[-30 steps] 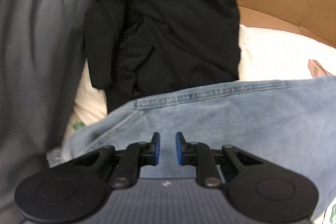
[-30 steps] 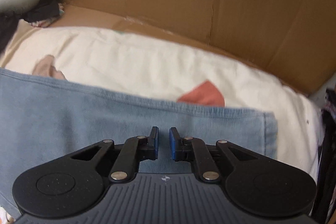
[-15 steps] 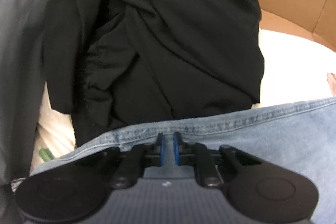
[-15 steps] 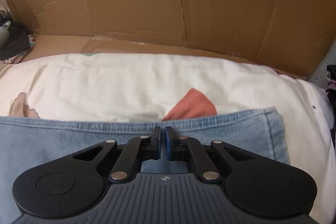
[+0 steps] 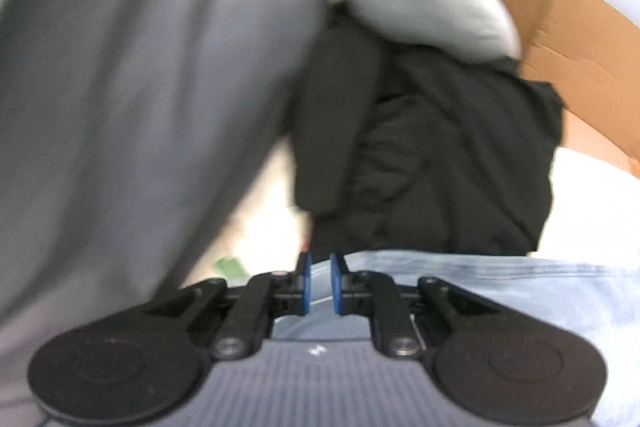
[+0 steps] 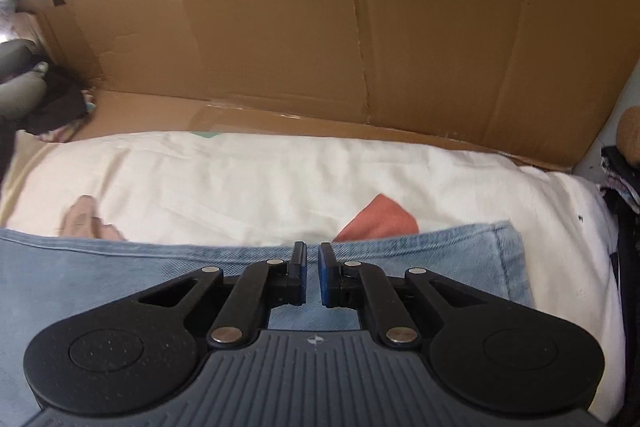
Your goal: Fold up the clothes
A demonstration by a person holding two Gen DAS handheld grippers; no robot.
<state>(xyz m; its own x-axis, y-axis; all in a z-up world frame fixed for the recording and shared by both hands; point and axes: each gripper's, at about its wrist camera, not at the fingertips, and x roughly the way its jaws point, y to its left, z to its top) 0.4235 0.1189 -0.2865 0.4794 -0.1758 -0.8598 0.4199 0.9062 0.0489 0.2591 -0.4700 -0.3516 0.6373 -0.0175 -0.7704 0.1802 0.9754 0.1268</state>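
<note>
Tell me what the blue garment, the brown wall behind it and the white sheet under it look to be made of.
Blue garment: apparently denim, matte and faded, with a stitched double seam along its edge. Brown wall: corrugated cardboard by the look, dull, with creases and torn edges. White sheet: soft woven fabric, perhaps cotton, matte and wrinkled, with printed coloured patches.

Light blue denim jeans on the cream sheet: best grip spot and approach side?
Grip the stitched far hem of the light blue denim jeans, one hold toward each end, coming over the denim from the near side. That edge runs straight across, so it lifts evenly. The left tongs and right tongs already pinch it there.
</note>
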